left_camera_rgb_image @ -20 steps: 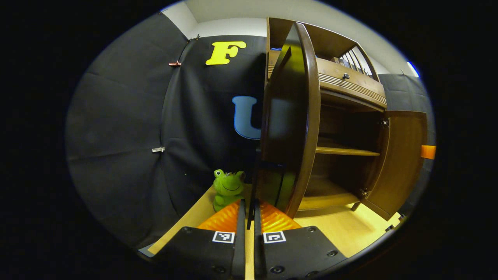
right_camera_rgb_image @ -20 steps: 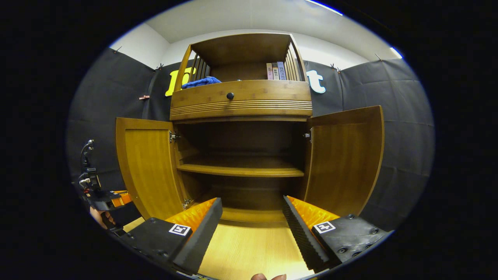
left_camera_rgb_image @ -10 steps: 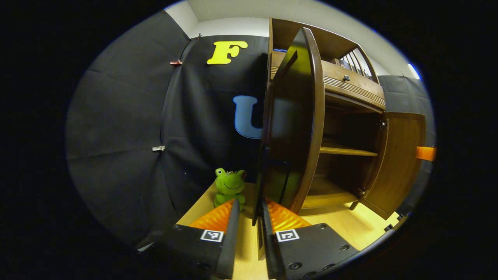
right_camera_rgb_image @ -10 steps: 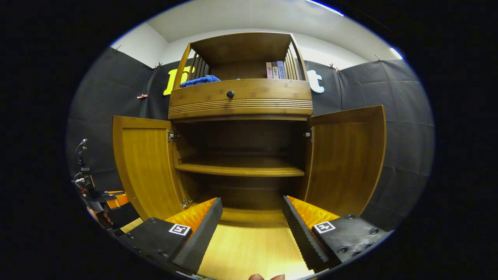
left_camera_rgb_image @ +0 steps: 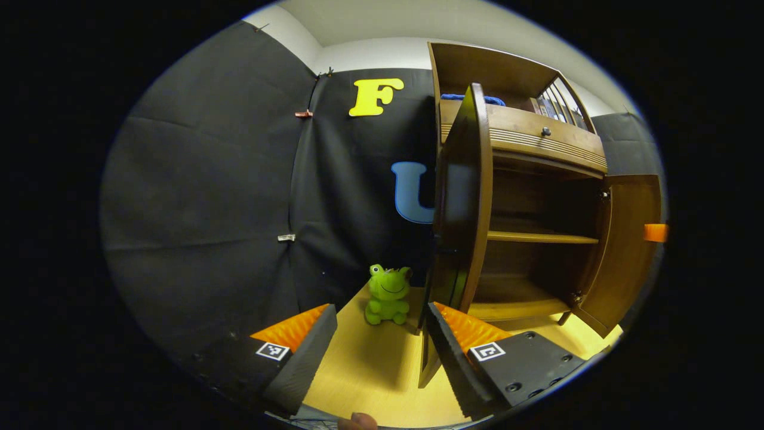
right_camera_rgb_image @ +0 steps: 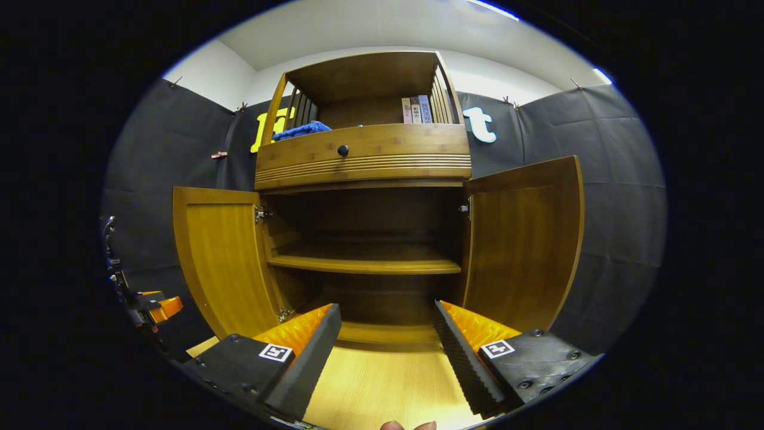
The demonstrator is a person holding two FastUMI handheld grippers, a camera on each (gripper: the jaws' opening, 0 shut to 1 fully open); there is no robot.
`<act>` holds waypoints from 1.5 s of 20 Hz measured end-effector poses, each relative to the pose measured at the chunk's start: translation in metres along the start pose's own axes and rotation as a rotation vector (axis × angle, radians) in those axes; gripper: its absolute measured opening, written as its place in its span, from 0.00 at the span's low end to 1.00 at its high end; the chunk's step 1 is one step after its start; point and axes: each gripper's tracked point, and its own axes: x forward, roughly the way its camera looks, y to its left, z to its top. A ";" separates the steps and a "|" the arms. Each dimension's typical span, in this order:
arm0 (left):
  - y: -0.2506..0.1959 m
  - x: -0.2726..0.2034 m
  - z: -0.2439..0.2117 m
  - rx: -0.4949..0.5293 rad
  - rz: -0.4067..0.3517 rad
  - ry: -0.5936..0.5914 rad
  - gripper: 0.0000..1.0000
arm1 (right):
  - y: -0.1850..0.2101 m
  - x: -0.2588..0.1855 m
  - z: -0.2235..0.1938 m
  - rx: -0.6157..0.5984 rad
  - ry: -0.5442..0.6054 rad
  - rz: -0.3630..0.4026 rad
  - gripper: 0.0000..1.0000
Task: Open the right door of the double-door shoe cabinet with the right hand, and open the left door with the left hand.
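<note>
The wooden shoe cabinet [right_camera_rgb_image: 364, 156] stands ahead in the right gripper view with both doors swung wide. Its left door [right_camera_rgb_image: 222, 257] and right door [right_camera_rgb_image: 522, 239] frame a bare inner shelf [right_camera_rgb_image: 364, 263]. My right gripper [right_camera_rgb_image: 387, 325] is open, in front of the cabinet's base, touching nothing. In the left gripper view the left door [left_camera_rgb_image: 462, 197] shows edge-on, and my left gripper [left_camera_rgb_image: 377, 325] is open just left of its lower edge, apart from it. The right door [left_camera_rgb_image: 630, 251] stands open beyond. The left gripper [right_camera_rgb_image: 152, 304] also appears low at the left of the right gripper view.
A green frog plush [left_camera_rgb_image: 388, 294] sits on the light wooden floor [left_camera_rgb_image: 370, 370] beside the left door, close to the black cloth wall. A drawer with a dark knob [right_camera_rgb_image: 342, 150] tops the cabinet; a blue cloth [right_camera_rgb_image: 301, 129] and books [right_camera_rgb_image: 416, 109] lie above it.
My left gripper has let go of the left door's edge, opened wide and drawn back from it. The right gripper has stayed open and nearly still.
</note>
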 end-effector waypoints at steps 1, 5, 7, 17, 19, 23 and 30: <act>-0.004 -0.006 0.001 0.008 0.008 -0.003 0.94 | -0.002 0.001 0.001 0.004 -0.001 0.004 0.98; -0.036 -0.024 0.013 0.030 0.005 -0.021 0.94 | -0.012 0.002 0.001 0.013 0.002 0.018 0.98; -0.057 -0.028 0.020 0.028 -0.012 -0.029 0.92 | -0.016 0.002 0.001 0.018 0.002 0.024 0.98; -0.171 -0.020 0.045 0.063 -0.136 -0.059 0.94 | -0.040 0.006 0.010 0.016 -0.009 0.033 0.98; -0.190 -0.015 0.052 0.064 -0.155 -0.073 0.92 | -0.044 0.007 0.012 0.016 -0.012 0.031 0.98; -0.223 -0.002 0.069 0.076 -0.188 -0.112 0.92 | -0.052 0.011 0.015 0.022 -0.019 0.025 0.98; -0.259 0.013 0.074 0.079 -0.220 -0.124 0.94 | -0.056 0.014 0.022 0.035 -0.039 0.041 0.98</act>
